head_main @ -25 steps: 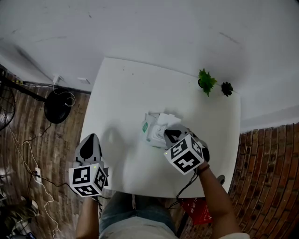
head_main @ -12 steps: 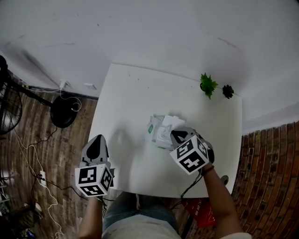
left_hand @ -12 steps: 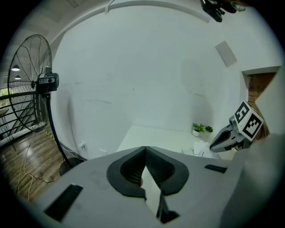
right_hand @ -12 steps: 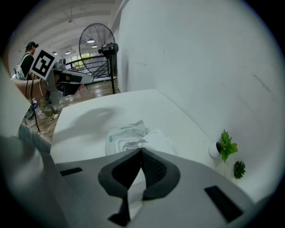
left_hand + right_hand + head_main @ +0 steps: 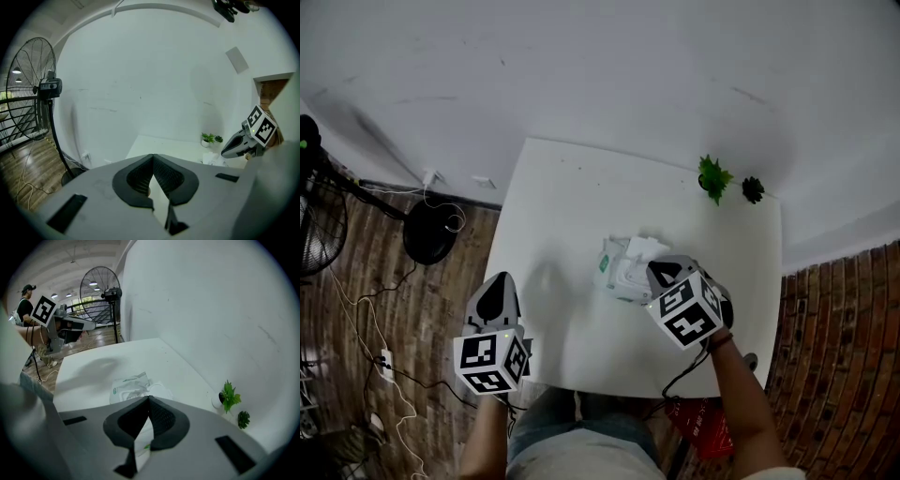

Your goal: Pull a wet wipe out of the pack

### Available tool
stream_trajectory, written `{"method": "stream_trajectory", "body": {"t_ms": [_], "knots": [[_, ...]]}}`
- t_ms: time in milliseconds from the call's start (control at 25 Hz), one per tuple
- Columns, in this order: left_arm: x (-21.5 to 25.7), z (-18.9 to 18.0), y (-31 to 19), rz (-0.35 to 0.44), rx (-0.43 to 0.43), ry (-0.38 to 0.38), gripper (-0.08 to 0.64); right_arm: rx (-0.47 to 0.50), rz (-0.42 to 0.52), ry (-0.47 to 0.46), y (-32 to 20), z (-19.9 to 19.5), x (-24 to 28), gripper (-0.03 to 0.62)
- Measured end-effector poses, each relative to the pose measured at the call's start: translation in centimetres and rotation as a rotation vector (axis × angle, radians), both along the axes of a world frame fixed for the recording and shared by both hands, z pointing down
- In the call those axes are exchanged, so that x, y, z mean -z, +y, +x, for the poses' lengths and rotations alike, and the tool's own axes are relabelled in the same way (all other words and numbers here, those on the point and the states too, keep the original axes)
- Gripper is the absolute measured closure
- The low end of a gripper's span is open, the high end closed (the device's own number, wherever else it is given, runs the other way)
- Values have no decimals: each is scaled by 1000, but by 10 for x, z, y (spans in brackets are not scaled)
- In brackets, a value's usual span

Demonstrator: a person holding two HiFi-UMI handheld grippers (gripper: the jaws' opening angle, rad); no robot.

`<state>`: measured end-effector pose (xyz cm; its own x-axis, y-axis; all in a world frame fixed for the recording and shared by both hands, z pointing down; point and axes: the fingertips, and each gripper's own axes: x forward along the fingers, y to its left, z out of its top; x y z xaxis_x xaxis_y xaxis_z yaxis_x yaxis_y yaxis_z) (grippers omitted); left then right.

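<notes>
On the white table lies the wet wipe pack, white with green print. A crumpled white wipe sticks out at its far end. My right gripper hovers over the pack's right side, jaws shut tip to tip, with nothing seen between them. In the right gripper view the pack and wipe lie just beyond the right gripper. My left gripper is shut and holds nothing, at the table's front left edge, well away from the pack. The left gripper view shows the left gripper pointing across the table.
Two small potted plants stand at the table's far right edge. A floor fan stands left of the table, its round base and cables on the wood floor. A white wall runs behind the table. A person is far off.
The head view has shifted a little. Both grippers and the pack keep nearly the same places relative to the table.
</notes>
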<state>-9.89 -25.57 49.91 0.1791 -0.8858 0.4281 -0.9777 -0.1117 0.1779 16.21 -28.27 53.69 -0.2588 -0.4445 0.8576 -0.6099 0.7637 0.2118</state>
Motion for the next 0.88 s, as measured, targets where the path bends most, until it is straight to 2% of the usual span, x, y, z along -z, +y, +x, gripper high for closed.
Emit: {"method": "stream_trajectory", "body": {"t_ms": [880], "knots": [[24,-5,0,45,3,18,560,-64,80,-10,-3,7,38,591]]}}
